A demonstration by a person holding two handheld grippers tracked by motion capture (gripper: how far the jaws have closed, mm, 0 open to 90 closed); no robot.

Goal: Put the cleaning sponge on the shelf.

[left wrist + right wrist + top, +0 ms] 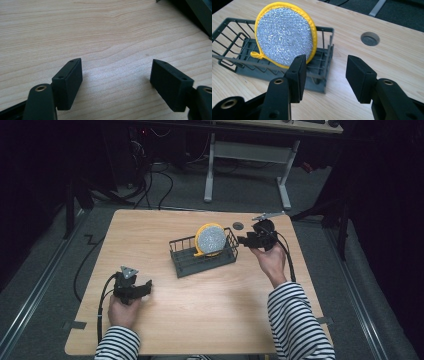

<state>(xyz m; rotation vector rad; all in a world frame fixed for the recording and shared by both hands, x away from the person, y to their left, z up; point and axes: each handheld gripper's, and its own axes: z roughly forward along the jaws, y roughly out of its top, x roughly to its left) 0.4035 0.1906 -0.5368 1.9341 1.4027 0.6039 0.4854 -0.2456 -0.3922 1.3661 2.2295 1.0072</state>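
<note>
Light wooden table (200, 295), round grommet hole (238, 225) near the table's far edge, white-legged desk (250, 165) on the floor beyond the table, black cables (150, 185) beyond the table's far left corner.

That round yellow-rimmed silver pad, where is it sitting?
The pad stands on edge in the right end of the wire basket at mid-table, just left of the right tongs.
</note>
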